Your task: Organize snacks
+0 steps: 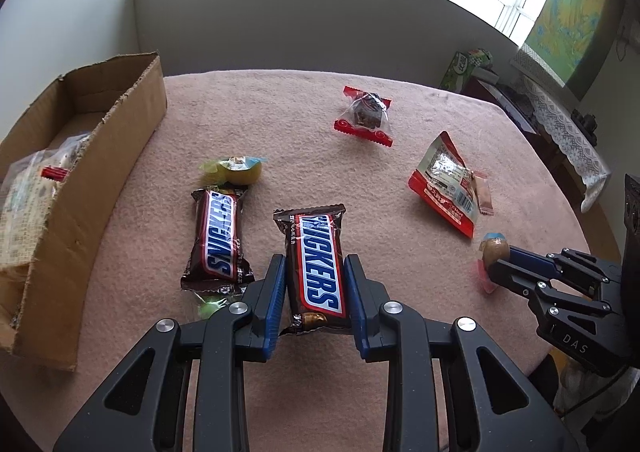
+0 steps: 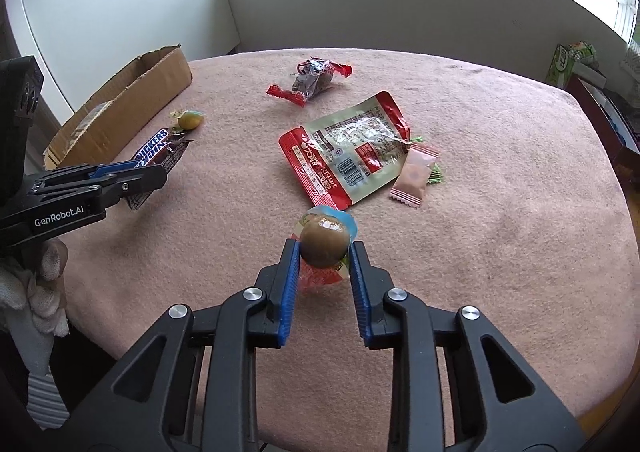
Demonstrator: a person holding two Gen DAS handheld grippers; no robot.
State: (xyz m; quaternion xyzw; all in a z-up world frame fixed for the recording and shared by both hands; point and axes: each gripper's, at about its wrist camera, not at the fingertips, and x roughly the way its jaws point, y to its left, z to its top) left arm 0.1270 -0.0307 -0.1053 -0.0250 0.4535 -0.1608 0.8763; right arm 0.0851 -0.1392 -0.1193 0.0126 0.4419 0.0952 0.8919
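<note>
My left gripper [image 1: 314,264] is shut on a Snickers bar [image 1: 316,268], its blue pads pressed on both long sides. A second Snickers bar [image 1: 219,240] lies just to its left on the pink cloth. My right gripper [image 2: 325,248] is shut on a brown jelly cup [image 2: 324,242] with a blue-edged lid; it also shows in the left wrist view [image 1: 496,250]. The cardboard box [image 1: 92,156] stands at the far left with several packets inside. In the right wrist view the left gripper [image 2: 152,172] holds its Snickers bar [image 2: 154,144] in front of the box [image 2: 132,100].
On the pink cloth [image 1: 280,124] lie a yellow jelly cup [image 1: 240,170], a red-edged clear packet [image 1: 366,116], a red and silver pouch [image 2: 348,148] and a small pink sachet [image 2: 414,176] over a green one. A cabinet [image 1: 540,120] stands beyond the right edge.
</note>
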